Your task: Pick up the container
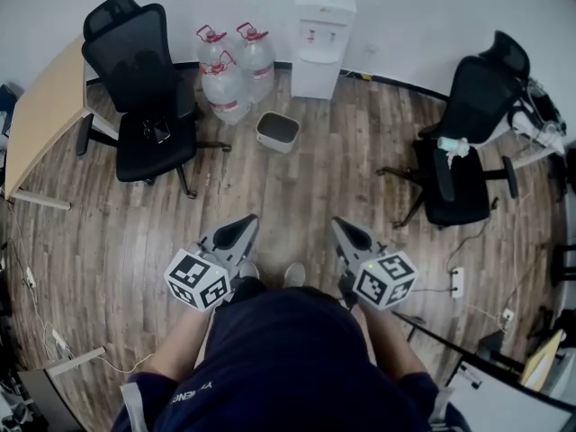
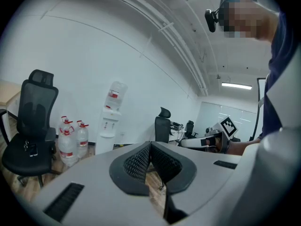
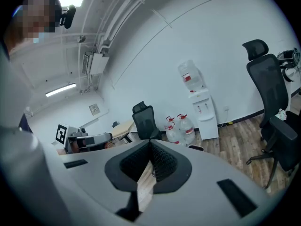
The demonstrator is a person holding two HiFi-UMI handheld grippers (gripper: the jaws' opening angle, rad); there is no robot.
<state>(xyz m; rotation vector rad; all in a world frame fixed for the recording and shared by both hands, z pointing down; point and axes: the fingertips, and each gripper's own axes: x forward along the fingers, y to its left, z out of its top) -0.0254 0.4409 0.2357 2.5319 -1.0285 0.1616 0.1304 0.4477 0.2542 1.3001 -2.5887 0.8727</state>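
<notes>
Left claw (image 1: 250,221) pinched shut, nothing in it; right claw (image 1: 339,224) same, both low centre of frame. Container (image 1: 277,130) on floor, upper centre, beside water jugs (image 1: 229,70), well apart from claws. Untouched: approach, grasp, lift all to do.

Pale lettering on the dark sleeve (image 1: 193,391), too small and skewed to read for certain. Red-and-white labels on the water jugs (image 1: 236,68) and the dispenser bottle (image 2: 112,97), print not legible. Black-and-white square code patterns on each marker cube (image 1: 197,280), without letters or digits.
</notes>
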